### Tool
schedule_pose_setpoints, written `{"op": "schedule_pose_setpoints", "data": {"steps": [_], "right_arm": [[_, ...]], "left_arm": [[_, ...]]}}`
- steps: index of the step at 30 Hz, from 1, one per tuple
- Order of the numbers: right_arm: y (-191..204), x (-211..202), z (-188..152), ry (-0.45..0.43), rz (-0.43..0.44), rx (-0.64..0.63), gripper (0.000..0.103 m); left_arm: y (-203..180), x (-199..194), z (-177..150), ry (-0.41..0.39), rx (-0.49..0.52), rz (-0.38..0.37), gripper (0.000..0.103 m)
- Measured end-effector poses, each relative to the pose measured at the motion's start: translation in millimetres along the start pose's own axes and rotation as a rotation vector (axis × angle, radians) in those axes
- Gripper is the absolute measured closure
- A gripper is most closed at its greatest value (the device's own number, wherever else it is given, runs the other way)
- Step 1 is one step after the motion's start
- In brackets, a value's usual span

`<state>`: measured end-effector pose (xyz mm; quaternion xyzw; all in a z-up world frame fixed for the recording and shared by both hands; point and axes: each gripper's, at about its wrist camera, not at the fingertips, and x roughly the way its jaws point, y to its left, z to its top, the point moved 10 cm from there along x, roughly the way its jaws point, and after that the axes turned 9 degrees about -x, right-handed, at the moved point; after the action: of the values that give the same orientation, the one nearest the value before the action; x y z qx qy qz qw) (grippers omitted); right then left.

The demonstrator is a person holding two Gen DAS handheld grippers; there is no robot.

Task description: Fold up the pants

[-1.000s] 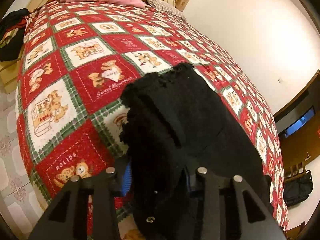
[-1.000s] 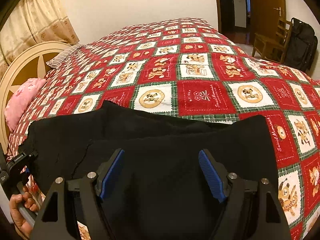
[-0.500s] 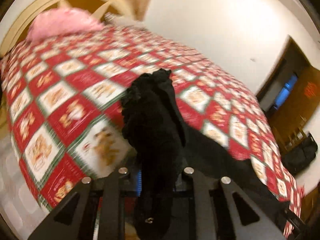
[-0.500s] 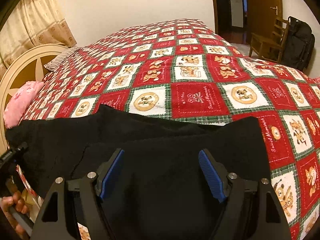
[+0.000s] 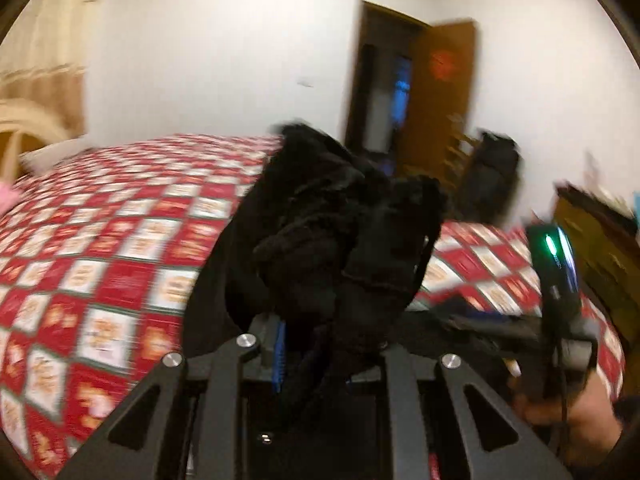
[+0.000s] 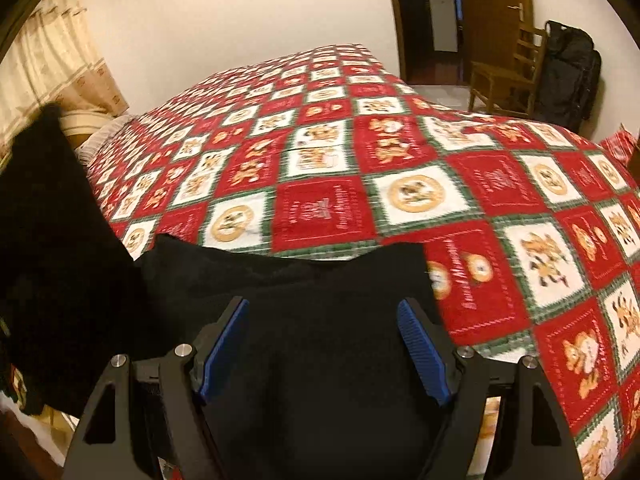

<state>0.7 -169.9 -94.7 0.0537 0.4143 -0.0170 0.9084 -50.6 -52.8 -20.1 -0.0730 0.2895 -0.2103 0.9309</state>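
- In our left hand, the left gripper (image 5: pixel 316 354) is clamped on a bunched end of the black pants (image 5: pixel 332 240), and the fabric is lifted clear of the bed, heaped up in front of the lens.
- That raised bundle blocks the middle of the left wrist view; the whole picture is smeared with blur, so we cannot make out fine detail in the cloth.
- From the right wrist view, the right gripper (image 6: pixel 322 344) has its jaws spread wide, holding nothing; its blue pads (image 6: pixel 422 350) hover over the part of the pants (image 6: pixel 320 320) that lies flat on the near edge of the bed.
- At the left edge of that view a dark sheet of the pants hangs raised, hiding the headboard side of the room.
- The red, white and green quilt (image 6: pixel 328 216) with bear squares covers the bed and stretches away beyond the pants.
- Past the far corner of the bed stand a wooden chair (image 6: pixel 508 72) and, just beside it, a black bag (image 6: pixel 568 76) against the wall.
- A brown door (image 5: pixel 440 92) stands open beside a dark doorway.
- A curtain (image 6: pixel 52 72) hangs at the left, near the head of the bed.
- In the left wrist view, our right hand (image 5: pixel 576 412) shows low on the right, holding the other gripper's handle, which carries a green light (image 5: pixel 551 246).
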Motion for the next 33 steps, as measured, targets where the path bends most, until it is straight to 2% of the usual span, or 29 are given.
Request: {"op": "schedule_pose_setpoints", "data": {"steps": [4, 8, 10, 13, 15, 19, 21, 27, 33], "right_arm": [[-16.8, -2.7, -5.5, 0.005, -0.022, 0.010, 0.026], [-29.0, 2.9, -14.1, 0.028, -0.033, 0.030, 0.026], [-32.3, 7.9, -20.0, 0.047, -0.027, 0.048, 0.026], [-33.3, 11.6, -23.8, 0.056, -0.018, 0.057, 0.026], [-32.8, 11.1, -23.4, 0.055, -0.018, 0.052, 0.026], [-34.0, 11.7, -23.0, 0.049, -0.015, 0.057, 0.026], [-34.6, 11.4, -23.0, 0.049, -0.013, 0.060, 0.026], [-40.8, 8.1, -24.6, 0.049, -0.030, 0.072, 0.026], [-51.9, 5.6, -26.6, 0.051, -0.050, 0.091, 0.026]], "left_arm": [[-36.1, 24.0, -37.2, 0.103, 0.091, -0.075, 0.082], [-46.1, 42.3, -68.5, 0.181, 0.184, -0.055, 0.081], [-47.2, 46.3, -76.3, 0.219, 0.198, -0.052, 0.079], [-48.2, 46.6, -81.1, 0.254, 0.219, -0.021, 0.065], [-44.1, 47.7, -80.1, 0.271, 0.250, 0.019, 0.047], [-29.9, 41.9, -72.9, 0.287, 0.283, 0.125, 0.031], [-20.7, 37.8, -64.7, 0.286, 0.292, 0.187, 0.020], [-10.2, 30.3, -53.2, 0.287, 0.318, 0.257, 0.017], [-4.9, 29.8, -57.7, 0.332, 0.307, 0.249, 0.017]]}}
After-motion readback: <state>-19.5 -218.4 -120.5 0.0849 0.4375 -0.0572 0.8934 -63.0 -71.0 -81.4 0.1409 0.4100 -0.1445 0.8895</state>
